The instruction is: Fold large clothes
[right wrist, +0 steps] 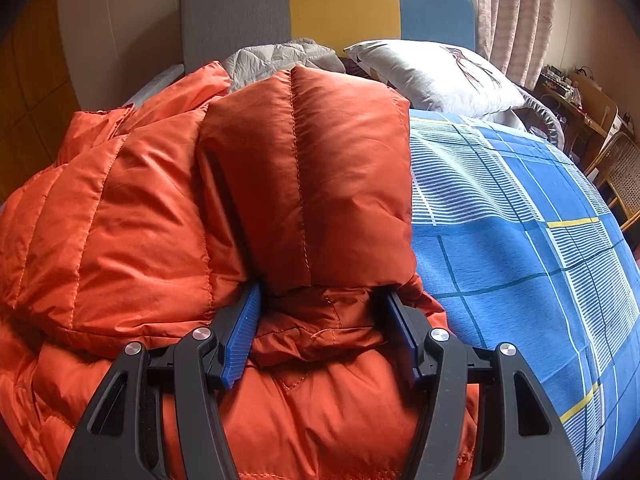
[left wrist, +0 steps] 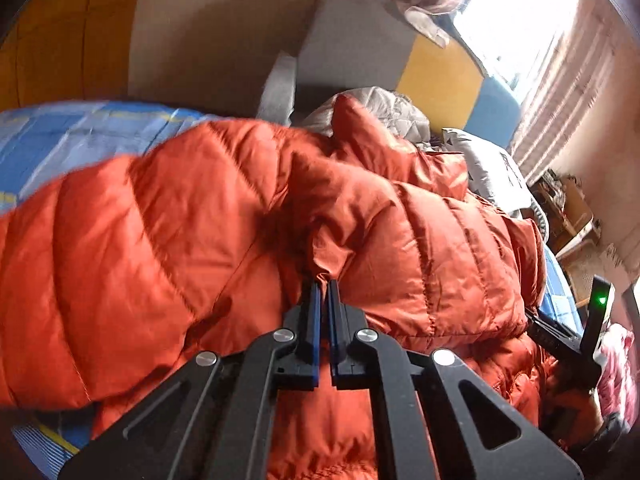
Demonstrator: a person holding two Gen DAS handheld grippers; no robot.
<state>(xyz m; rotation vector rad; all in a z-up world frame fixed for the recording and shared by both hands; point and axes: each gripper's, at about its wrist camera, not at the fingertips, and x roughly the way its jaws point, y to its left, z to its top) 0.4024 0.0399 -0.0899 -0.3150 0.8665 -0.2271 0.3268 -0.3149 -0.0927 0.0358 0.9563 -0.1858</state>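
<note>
An orange quilted down jacket (left wrist: 200,220) lies bunched on a bed with a blue checked sheet (left wrist: 60,140). My left gripper (left wrist: 324,284) is shut on a fold of the jacket and holds it pinched between its blue pads. In the right wrist view the jacket (right wrist: 120,220) fills the left and middle. My right gripper (right wrist: 320,300) stands wide, its jaws on either side of a thick folded part of the jacket (right wrist: 312,184); whether they squeeze it I cannot tell. The right gripper also shows at the lower right in the left wrist view (left wrist: 568,340).
A grey pillow (right wrist: 436,76) and a grey quilted blanket (right wrist: 276,58) lie at the head of the bed. The headboard (right wrist: 344,4) is grey, yellow and blue. Blue sheet (right wrist: 520,220) shows to the right. A curtain (right wrist: 516,16), wooden desk (right wrist: 576,104) and chair (right wrist: 624,172) stand at the right.
</note>
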